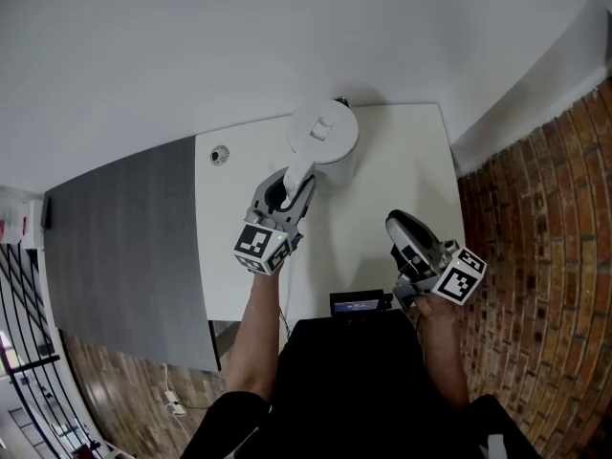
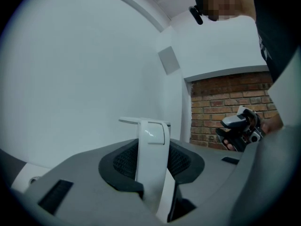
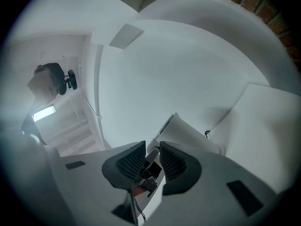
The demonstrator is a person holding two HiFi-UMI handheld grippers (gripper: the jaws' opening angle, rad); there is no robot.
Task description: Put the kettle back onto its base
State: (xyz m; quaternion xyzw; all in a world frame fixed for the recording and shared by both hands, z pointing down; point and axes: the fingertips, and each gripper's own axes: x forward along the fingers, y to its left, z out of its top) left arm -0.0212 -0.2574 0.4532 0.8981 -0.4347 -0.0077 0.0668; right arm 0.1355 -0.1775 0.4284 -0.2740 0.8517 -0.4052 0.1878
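Observation:
The white kettle (image 1: 325, 130) stands out at the back of the white table (image 1: 402, 161), its handle (image 1: 297, 172) pointing towards me. My left gripper (image 1: 291, 185) is shut on that handle. In the left gripper view the white handle (image 2: 151, 145) fills the gap between the dark pads (image 2: 123, 161). Whatever lies under the kettle is hidden, and I see no base. My right gripper (image 1: 398, 224) hovers at the table's right front, apart from the kettle. Its jaws (image 3: 152, 149) stand a narrow gap apart with nothing between them. The kettle's white body (image 3: 190, 135) lies ahead of them.
A small round fitting (image 1: 219, 155) sits in the table's back left corner. A black device (image 1: 359, 303) lies at the front edge. A grey panel (image 1: 124, 247) adjoins the table on the left, and a brick wall (image 1: 535, 208) runs along the right. A thin cord (image 3: 207, 134) shows beside the kettle.

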